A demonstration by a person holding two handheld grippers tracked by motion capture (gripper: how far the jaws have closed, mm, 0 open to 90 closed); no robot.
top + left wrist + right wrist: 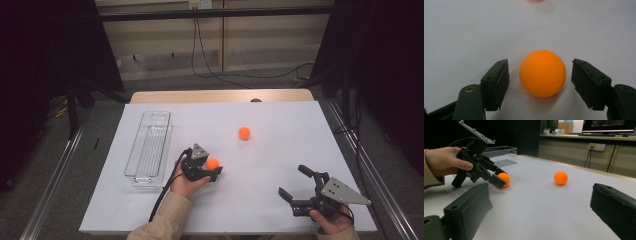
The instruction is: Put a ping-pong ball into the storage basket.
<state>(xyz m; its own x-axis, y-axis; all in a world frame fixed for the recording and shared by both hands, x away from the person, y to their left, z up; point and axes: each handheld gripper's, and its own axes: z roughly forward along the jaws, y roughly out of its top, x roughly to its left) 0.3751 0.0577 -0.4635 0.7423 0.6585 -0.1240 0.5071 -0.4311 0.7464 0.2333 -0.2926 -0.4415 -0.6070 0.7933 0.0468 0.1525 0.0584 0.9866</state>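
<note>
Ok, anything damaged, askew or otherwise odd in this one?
One thing: the pad on one jaw of the left gripper has a chipped, ragged edge in its own view. The two orange balls and clear plastic tray look fine.

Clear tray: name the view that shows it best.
The high view: the clear tray lies whole, long and narrow, left of the left claw. The right gripper view catches one end behind that claw.
</note>
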